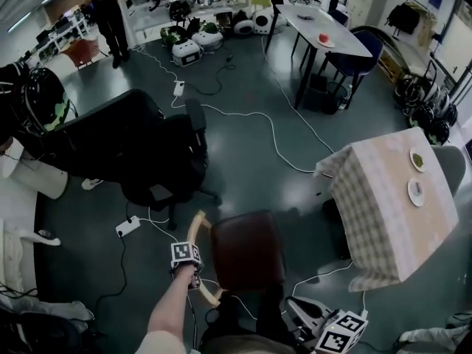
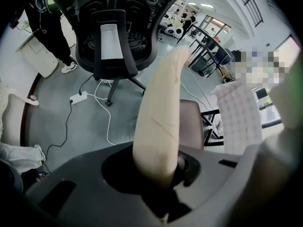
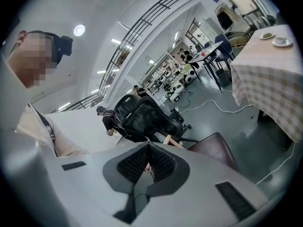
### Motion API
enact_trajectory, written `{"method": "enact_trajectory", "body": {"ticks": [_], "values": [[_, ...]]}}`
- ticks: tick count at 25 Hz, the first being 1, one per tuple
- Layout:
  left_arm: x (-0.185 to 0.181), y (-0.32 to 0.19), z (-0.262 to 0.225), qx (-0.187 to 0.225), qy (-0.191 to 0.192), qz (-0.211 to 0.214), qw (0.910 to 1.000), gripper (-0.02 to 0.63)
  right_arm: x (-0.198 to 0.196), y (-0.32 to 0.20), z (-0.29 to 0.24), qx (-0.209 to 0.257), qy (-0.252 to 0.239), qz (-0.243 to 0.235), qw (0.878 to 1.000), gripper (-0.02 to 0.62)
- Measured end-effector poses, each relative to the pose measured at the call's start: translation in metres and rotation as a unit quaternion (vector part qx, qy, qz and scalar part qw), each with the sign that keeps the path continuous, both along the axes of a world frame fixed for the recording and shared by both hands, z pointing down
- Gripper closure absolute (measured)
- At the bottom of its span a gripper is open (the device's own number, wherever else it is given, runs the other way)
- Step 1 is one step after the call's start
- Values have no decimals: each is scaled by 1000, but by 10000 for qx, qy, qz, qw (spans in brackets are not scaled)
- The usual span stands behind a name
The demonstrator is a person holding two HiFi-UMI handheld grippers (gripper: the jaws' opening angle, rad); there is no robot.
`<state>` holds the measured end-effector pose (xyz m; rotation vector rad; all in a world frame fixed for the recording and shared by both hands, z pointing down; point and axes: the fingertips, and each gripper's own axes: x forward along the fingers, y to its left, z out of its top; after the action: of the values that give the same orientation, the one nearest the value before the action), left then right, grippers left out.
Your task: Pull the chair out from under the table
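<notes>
Two tongs are in play, but only one has work. The left tongs [image 2: 163, 174] are clamped on the pale back rail [image 2: 158, 117] of the chair [image 1: 243, 264], which fills the gap between their jaws. The right tongs [image 3: 147, 168] are closed on nothing, pads meeting, and sit low at five o'clock in the head view. In that view the chair stands at six o'clock, and the tabletop [image 1: 383, 172] lies at about three o'clock from it, with a strip of bare floor [image 1: 310, 212] between. We see no part of the chair under the hem of the checked cloth [image 1: 369, 231], so we judge the pull largely made. What the coming move turns on is this: the rail sits at the nine o'clock edge of the seat [image 3: 215, 148], the side away from the tabletop. Its long axis runs roughly twelve to six, across the line of pull, so a draw toward nine o'clock should carry the chair squarely away. The left hand is the nearer one, being on the rail. The rail is smooth light wood bent in a shallow curve. The seat is dark brown, padded and rounded at the corners, and the cloth hangs in soft folds.
</notes>
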<state>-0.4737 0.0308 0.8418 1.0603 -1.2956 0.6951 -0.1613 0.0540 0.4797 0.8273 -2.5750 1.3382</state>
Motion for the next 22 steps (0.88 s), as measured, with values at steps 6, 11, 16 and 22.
{"method": "enact_trajectory", "body": {"ticks": [6, 11, 16, 22], "values": [[-16, 10, 3, -3, -45, -157, 9999, 511, -18, -4, -1, 33, 16, -218, 9998, 586], [-13, 7, 7, -50, -75, -293, 9995, 500, -37, 2, -3, 176, 77, -404, 9990, 586], [-13, 0, 4, 45, 117, -34, 9999, 377, -61, 10, -4, 250, 48, -502, 9984, 586], [-34, 3, -40, 862, 474, -451, 9941, 367, -83, 17, -13, 334, 69, -479, 9983, 586]]}}
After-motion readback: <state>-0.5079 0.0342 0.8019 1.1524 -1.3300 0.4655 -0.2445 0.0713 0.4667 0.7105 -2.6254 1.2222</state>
